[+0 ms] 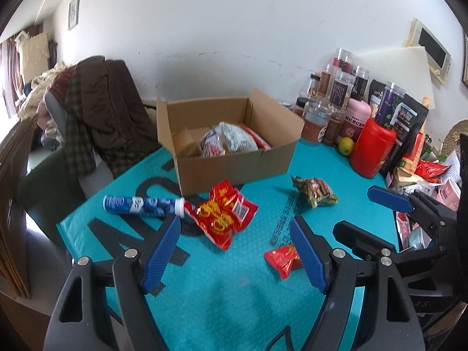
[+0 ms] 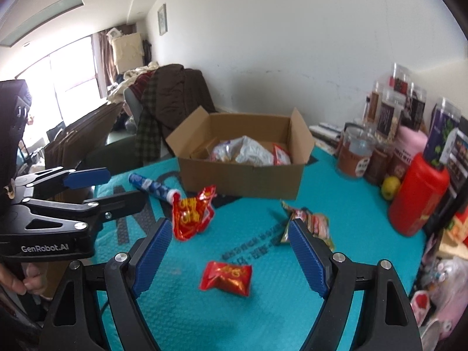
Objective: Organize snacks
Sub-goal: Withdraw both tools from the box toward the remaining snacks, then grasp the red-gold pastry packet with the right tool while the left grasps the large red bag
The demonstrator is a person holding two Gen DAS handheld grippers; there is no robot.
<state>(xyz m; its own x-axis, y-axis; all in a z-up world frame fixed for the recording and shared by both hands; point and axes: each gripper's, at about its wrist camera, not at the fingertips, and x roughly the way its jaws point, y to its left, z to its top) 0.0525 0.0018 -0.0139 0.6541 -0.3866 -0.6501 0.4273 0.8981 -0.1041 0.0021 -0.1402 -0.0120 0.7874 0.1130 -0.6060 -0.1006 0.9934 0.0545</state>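
Observation:
An open cardboard box (image 1: 234, 163) (image 2: 242, 175) sits at the back of the teal mat and holds several snack bags. In front of it lie a large red snack bag (image 1: 225, 213) (image 2: 191, 215), a blue tube (image 1: 140, 204) (image 2: 149, 187), a green-brown snack bag (image 1: 316, 194) (image 2: 310, 222) and a small red packet (image 1: 282, 260) (image 2: 226, 276). My left gripper (image 1: 234, 251) is open and empty, above the mat before the large red bag. My right gripper (image 2: 228, 254) is open and empty, over the small red packet.
Jars, pouches, a red canister (image 1: 373, 149) (image 2: 418, 199) and a green fruit (image 1: 346, 145) crowd the mat's right side. A chair draped with a brown coat (image 1: 108, 117) stands at the back left. The other gripper shows in each view (image 1: 409, 219) (image 2: 58, 201).

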